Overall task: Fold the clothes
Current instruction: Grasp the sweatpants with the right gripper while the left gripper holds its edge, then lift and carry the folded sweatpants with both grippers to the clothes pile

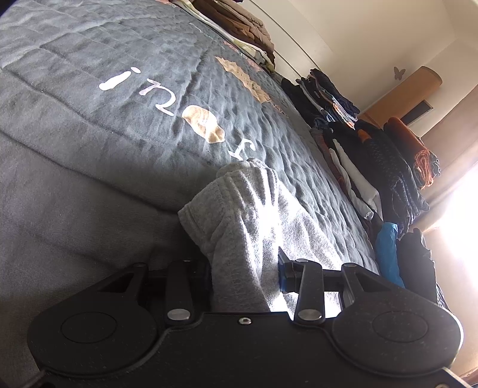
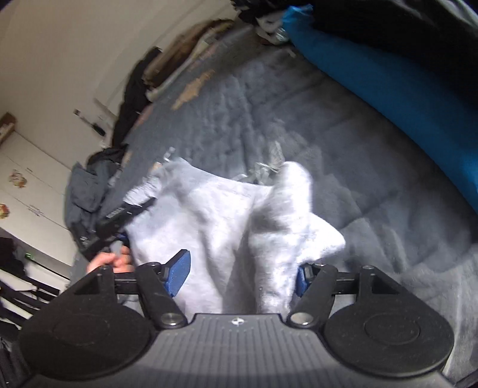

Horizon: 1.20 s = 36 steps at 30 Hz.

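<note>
Left gripper (image 1: 245, 277): nearest the lens in the left wrist view; its black linkages frame a bunch of pale grey fabric, and the blue pads are pressed against that cloth on both sides, so it is clenched on it.
Right gripper (image 2: 240, 276): fills the bottom of the right wrist view; its blue pads (image 2: 179, 273) stand fairly wide apart with the same grey cloth filling the gap; both pads touch the fabric, so it appears to grip a thick fold.
Grey garment (image 2: 215, 215): a light grey knit piece, held off the bed between the two grippers, sagging in folds between the grasps; its ribbed edge (image 1: 239, 191) shows only in the left view.
Bed cover (image 1: 104, 125): dark grey quilted, printed with white letters and tan shapes, under the garment.
Left view only: stacks of folded clothes (image 1: 373, 167) along the far side of the bed, a brown pile (image 1: 239, 24) by the wall, glare from the right.
Right view only: the person's hand (image 2: 110, 262) on the other gripper's handle at the garment's left edge, a blue cloth (image 2: 388, 80) on the bed's far side, a dark heap of clothing (image 2: 89, 185) at the left, white cupboard doors (image 2: 27, 185); this picture is motion-blurred.
</note>
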### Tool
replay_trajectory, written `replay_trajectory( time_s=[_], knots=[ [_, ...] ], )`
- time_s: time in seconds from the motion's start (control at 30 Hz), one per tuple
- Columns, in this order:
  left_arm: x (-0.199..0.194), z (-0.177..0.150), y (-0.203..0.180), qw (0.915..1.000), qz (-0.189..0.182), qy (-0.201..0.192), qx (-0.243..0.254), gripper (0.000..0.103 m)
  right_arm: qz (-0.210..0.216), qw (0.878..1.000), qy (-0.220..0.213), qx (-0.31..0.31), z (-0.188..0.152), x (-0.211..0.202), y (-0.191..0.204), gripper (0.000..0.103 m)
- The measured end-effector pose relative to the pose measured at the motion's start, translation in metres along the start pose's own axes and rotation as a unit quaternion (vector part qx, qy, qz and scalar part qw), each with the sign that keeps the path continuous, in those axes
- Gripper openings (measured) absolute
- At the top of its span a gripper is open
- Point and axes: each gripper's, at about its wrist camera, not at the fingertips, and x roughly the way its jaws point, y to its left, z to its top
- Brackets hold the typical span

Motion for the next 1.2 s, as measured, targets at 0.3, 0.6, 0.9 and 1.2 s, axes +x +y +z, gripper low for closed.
replay_trajectory(
  time_s=[0.3, 0.6, 0.9, 1.2],
  knots=[
    [0.001, 0.000, 0.001, 1.0000, 0.000, -0.001, 0.001, 0.038, 0.008, 0.998, -0.019, 0.058, -0.002, 0.004, -0.024, 0.019],
    [-0.008, 0.003, -0.010, 0.9999, 0.007, -0.012, 0.009, 0.026, 0.018, 0.998, -0.068, 0.007, 0.000, -0.023, 0.016, 0.011],
    [-0.030, 0.020, -0.057, 0.9982, -0.022, -0.028, 0.049, 0.023, 0.045, 0.996, -0.071, -0.005, 0.010, -0.040, 0.037, 0.011],
    [-0.045, 0.039, -0.136, 0.9909, -0.082, -0.053, 0.093, 0.023, 0.075, 0.991, -0.110, -0.004, 0.022, -0.079, 0.043, 0.011]
  ],
)
